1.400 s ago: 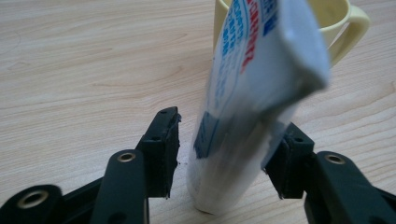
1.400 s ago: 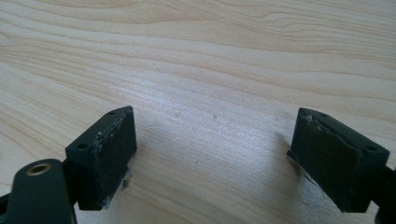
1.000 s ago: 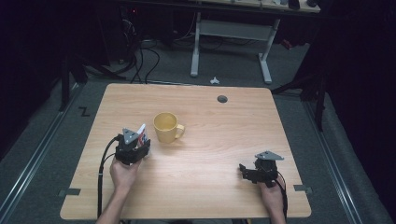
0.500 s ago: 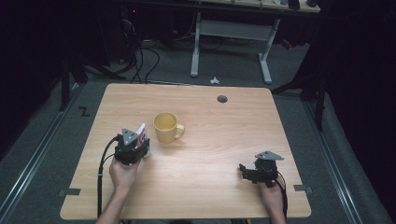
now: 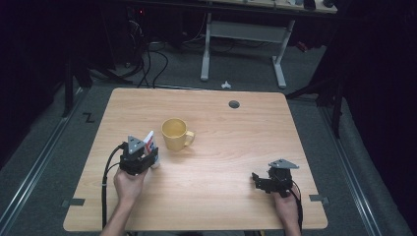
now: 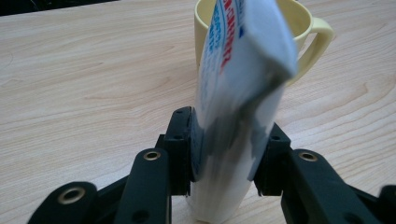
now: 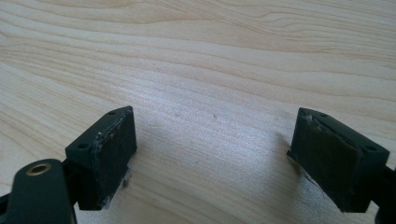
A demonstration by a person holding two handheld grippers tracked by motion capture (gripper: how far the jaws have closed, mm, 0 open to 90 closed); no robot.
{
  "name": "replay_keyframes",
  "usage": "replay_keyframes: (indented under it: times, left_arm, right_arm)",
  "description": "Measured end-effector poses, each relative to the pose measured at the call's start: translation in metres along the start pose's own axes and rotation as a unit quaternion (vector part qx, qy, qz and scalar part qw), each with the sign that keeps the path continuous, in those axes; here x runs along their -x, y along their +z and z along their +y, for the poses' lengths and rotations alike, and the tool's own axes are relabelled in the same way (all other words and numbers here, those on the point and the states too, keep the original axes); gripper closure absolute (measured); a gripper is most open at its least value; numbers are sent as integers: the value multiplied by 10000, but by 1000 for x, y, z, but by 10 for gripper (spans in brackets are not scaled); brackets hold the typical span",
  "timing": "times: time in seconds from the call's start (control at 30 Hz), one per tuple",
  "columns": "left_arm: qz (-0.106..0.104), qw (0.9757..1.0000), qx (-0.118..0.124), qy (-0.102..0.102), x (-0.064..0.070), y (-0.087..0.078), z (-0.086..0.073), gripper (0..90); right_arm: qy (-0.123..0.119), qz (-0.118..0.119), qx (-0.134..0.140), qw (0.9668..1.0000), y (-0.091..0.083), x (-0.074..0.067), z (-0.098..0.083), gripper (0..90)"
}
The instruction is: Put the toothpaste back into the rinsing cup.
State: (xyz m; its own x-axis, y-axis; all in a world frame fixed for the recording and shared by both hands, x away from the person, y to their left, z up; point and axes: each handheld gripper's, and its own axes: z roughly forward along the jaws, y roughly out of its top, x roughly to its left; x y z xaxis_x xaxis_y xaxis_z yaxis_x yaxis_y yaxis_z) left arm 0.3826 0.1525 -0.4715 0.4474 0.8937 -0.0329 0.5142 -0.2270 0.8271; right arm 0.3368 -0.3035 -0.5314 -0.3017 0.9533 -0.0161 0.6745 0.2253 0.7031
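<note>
A yellow mug (image 5: 175, 133) stands upright on the wooden table (image 5: 236, 142), left of centre, handle to the right. My left gripper (image 5: 150, 150) is just left of and nearer than the mug, shut on a white tube (image 6: 236, 107) with red and blue print, which stands up between the jaws. Behind the tube rises the mug (image 6: 306, 32), apart from it. My right gripper (image 7: 212, 154) is open and empty, low over bare wood. In the high view the right gripper (image 5: 260, 181) sits near the table's front right, pointing left.
A dark round grommet (image 5: 234, 104) sits near the table's far edge. Behind the table stand a white desk frame (image 5: 243, 37) and loose cables (image 5: 147, 59) on the floor. A small white object (image 5: 225, 85) lies on the floor beyond the far edge.
</note>
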Motion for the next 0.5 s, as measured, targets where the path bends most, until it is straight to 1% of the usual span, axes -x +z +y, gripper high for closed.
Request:
replay_keyframes:
  times: [0.07, 0.2, 0.27, 0.4, 0.5]
  left_arm:
    - [-11, 10000, 2, 18, 0, -2, 1, 644]
    - [-123, 9999, 55, 36, 1, -7, 6, 644]
    - [-143, 9999, 64, 40, 2, -8, 8, 644]
    - [-205, 9998, 83, 6, 1, -10, 11, 643]
    - [-199, 9998, 82, 22, 1, -11, 12, 643]
  right_arm:
    - [-5, 2, -1, 10000, 0, 0, 0, 143]
    - [-6, 1, 0, 10000, 0, 0, 0, 143]
    - [-6, 1, 0, 10000, 0, 0, 0, 143]
    - [-6, 2, -1, 10000, 0, 0, 0, 143]
    - [-5, 2, -1, 10000, 0, 0, 0, 143]
